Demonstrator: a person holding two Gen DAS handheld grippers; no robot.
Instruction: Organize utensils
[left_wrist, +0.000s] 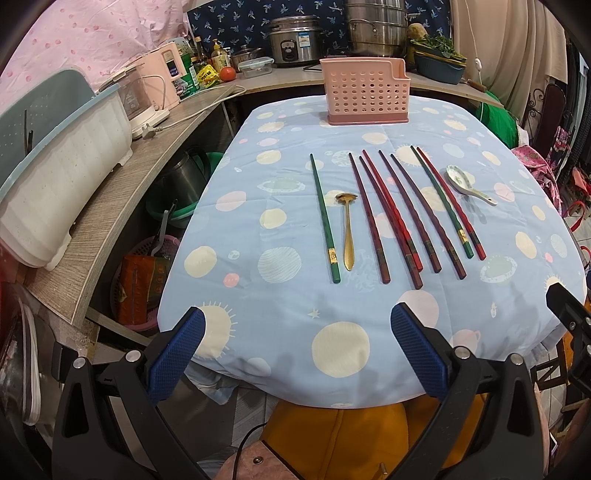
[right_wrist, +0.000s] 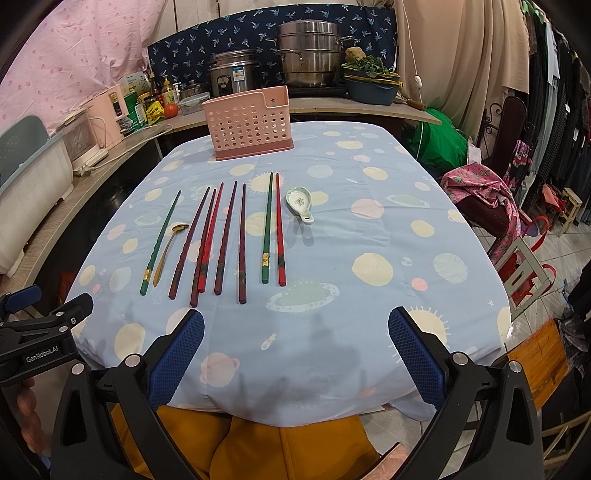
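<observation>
A pink perforated utensil basket stands at the far end of the table. Several red, maroon and green chopsticks lie in a row on the blue cloth. A gold metal spoon lies between the leftmost green chopstick and the others. A white ceramic spoon lies at the right end. My left gripper and right gripper are both open and empty, held over the table's near edge.
The table wears a blue planet-print cloth. A wooden counter runs along the left and back with a dish rack, appliances, bottles and steel pots. Chairs and clothes stand to the right.
</observation>
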